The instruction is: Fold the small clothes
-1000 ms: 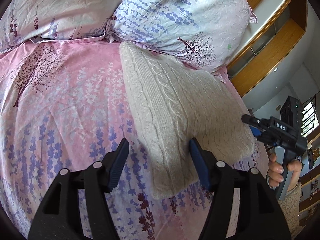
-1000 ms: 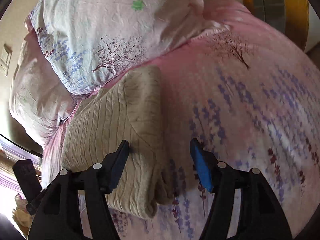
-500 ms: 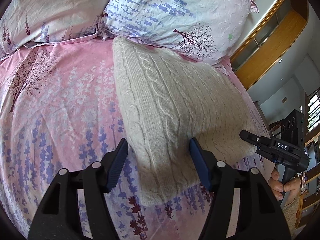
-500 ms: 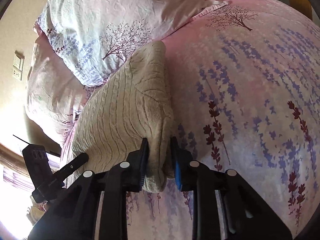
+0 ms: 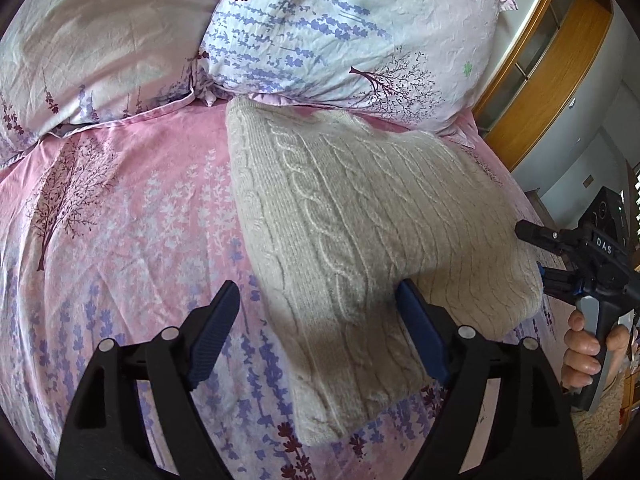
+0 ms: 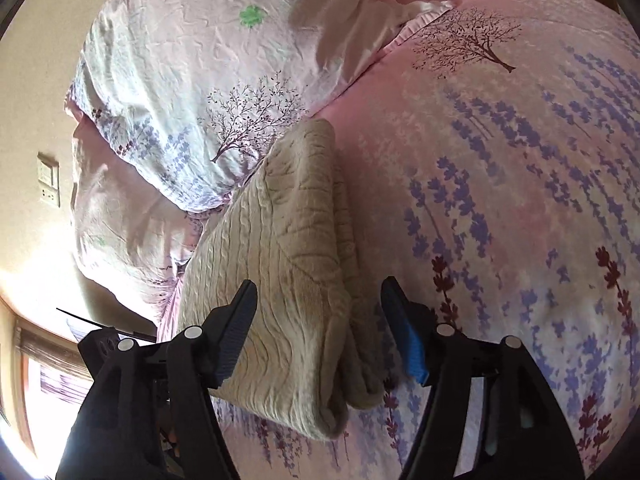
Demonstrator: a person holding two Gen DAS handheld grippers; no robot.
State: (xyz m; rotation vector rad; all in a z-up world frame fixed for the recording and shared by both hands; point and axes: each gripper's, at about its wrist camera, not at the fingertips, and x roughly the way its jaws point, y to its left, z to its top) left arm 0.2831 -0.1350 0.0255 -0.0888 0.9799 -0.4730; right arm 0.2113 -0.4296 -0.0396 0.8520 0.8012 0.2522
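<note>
A folded cream cable-knit sweater (image 5: 360, 232) lies on the pink floral bed, its far end against a pillow. My left gripper (image 5: 316, 328) is open, its jaws straddling the sweater's near left corner without gripping it. The sweater also shows in the right wrist view (image 6: 280, 280), folded in layers. My right gripper (image 6: 320, 336) is open, its jaws on either side of the sweater's near right edge. The right gripper also shows in the left wrist view (image 5: 536, 256) at the sweater's right corner, held by a hand.
Two floral pillows (image 5: 344, 36) (image 5: 96, 44) lie at the head of the bed. The pink bedspread (image 5: 120, 220) stretches left of the sweater. Wooden furniture (image 5: 560, 80) stands beyond the bed's right side. A wall switch plate (image 6: 48, 184) shows at left.
My right gripper was open a second ago, shut on the sweater's edge half a second ago, and has now opened again. The left gripper has moved closer to the sweater.
</note>
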